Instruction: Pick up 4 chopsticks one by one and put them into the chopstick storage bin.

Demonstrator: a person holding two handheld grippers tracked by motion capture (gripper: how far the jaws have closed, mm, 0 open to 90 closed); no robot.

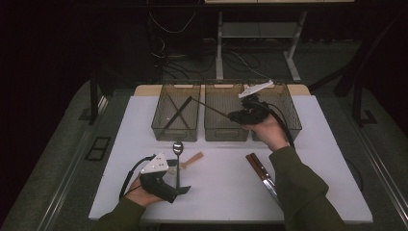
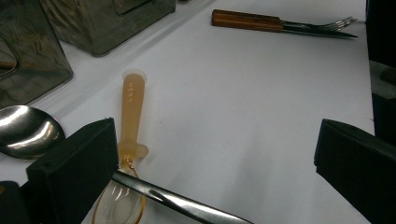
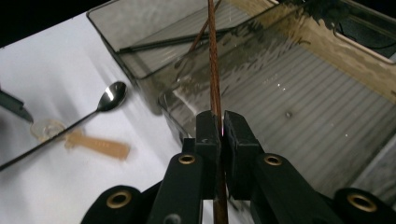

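On the white table (image 1: 144, 120), left to right. At the near left the left gripper (image 1: 179, 175) rests low on the tabletop in the person's left hand (image 1: 144, 195), its jaws standing wide apart and pressing on nothing. In the left gripper view the handle of a long steel spoon (image 2: 28, 133) runs across between those jaws, close by the left one, and the bowl of a translucent amber plastic spoon (image 2: 130, 126) lies under that handle – the jaws do not pinch either one. In the high view the steel spoon (image 1: 178, 149) lies with its bowl toward the bins and the plastic spoon (image 1: 192, 159) angles off just beside it.

Beyond them, a row of three smoked clear bins stands along the far edge. The left bin (image 1: 176, 113) holds a couple of dark chopsticks lying crossed on its floor. The middle bin (image 1: 225, 113) comes next.

The right gripper (image 1: 231, 116) hovers over the middle and right bins, jaws clenched on a thin brown chopstick (image 3: 215, 70) – the stick passes straight up between the pads and reaches toward the left bin. In the high view the chopstick (image 1: 209, 107) slants from the gripper across the middle bin to the left bin's rim.

The right bin (image 1: 288, 110) sits partly behind the right hand (image 1: 267, 130). Nearer the person, a wood-handled knife and fork (image 1: 260, 168) lie side by side on the table.
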